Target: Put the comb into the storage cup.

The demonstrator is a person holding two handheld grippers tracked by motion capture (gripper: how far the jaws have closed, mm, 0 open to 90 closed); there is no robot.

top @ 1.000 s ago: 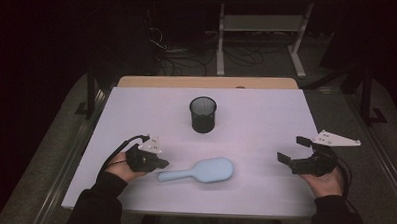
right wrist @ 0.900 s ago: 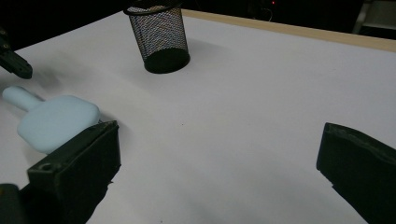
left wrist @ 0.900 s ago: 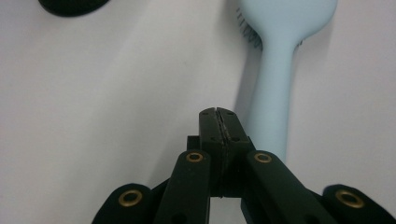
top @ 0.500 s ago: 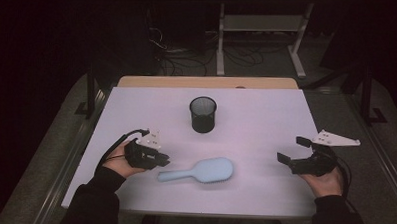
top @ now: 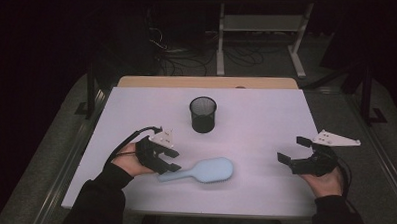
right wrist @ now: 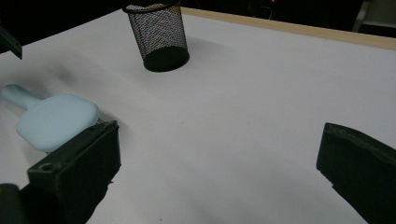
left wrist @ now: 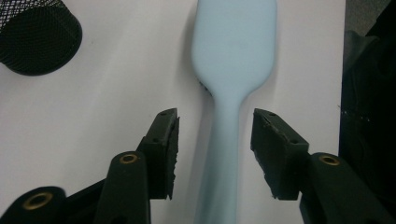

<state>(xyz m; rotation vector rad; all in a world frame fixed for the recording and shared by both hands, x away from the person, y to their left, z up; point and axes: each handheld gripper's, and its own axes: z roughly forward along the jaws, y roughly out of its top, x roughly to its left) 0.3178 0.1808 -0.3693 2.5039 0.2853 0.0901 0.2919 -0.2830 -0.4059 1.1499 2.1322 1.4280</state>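
White table carries a pale blue brush near its front edge, light and rigid by its look, its narrow handle lying between the left gripper's wide-apart jaws, the right gripper equally spread.

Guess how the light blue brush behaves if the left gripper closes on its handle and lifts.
The light blue brush looks like rigid plastic, so probably stiff, not floppy. Its broad head sits far beyond the open left gripper, so it may droop head-down. The handle looks smooth and narrow, so it could twist or slip in the pads.
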